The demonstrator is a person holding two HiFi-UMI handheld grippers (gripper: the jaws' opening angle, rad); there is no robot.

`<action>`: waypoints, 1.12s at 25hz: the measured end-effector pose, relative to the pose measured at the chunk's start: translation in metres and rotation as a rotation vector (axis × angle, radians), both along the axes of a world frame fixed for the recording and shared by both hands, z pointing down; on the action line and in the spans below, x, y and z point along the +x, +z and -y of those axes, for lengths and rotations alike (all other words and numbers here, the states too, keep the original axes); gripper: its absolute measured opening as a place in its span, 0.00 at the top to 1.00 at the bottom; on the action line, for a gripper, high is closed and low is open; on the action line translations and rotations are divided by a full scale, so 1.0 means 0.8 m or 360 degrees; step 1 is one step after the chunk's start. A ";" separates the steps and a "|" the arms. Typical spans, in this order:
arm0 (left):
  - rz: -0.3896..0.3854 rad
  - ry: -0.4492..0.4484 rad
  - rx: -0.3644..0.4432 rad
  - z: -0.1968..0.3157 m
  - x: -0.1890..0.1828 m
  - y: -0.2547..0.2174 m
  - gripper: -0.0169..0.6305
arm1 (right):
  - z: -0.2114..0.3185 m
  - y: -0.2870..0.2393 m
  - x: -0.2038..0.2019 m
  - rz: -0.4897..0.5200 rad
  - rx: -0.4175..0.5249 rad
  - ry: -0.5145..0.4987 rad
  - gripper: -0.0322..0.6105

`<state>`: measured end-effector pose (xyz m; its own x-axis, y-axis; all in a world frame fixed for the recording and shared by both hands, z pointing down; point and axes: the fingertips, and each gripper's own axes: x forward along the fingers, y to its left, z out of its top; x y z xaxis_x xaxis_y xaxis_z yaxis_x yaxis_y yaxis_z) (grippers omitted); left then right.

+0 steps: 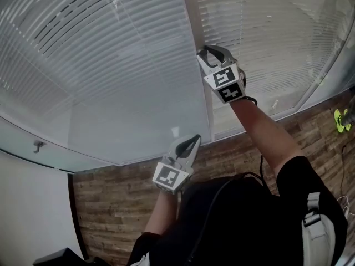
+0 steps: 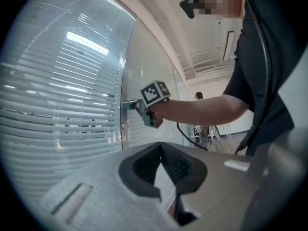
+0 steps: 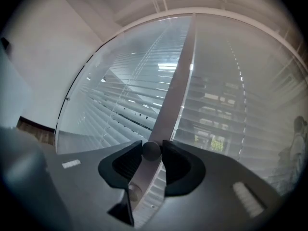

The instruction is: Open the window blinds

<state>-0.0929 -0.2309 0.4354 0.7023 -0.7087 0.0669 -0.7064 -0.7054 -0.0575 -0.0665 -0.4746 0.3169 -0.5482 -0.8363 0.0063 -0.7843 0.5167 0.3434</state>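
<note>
Right gripper view: right gripper (image 3: pixel 151 153) pinches knob (image 3: pixel 150 148) — probably blinds' (image 3: pixel 216 105) tilt control — twist it next; left gripper (image 2: pixel 160 146) closed, idle.

Brown wood-plank floor (image 1: pixel 111 204). Small metal hook (image 1: pixel 37 146) beside white wall (image 1: pixel 28 204). Neon-green item (image 1: pixel 339 119) on the floor at right edge.

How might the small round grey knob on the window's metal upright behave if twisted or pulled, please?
The small round grey knob looks rigid and fixed to the grey metal upright, so it probably turns rather than lifts away. Its smooth, rounded face may slip between the right gripper's pads.
</note>
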 end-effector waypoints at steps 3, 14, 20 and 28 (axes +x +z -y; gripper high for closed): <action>0.0001 0.0005 0.0004 0.002 0.002 0.001 0.97 | 0.004 0.002 0.006 0.0210 -0.0086 0.0013 0.74; 0.0004 0.0002 0.0005 0.004 0.003 0.003 0.97 | 0.007 0.005 0.015 0.0736 -0.0384 -0.0038 0.74; -0.0004 0.0000 0.0003 0.003 0.005 0.001 0.97 | 0.006 0.003 0.017 0.0909 -0.0461 -0.0052 0.74; -0.0001 0.0004 0.0006 0.004 0.005 0.002 0.97 | 0.006 0.002 0.016 0.0860 -0.0427 -0.0050 0.74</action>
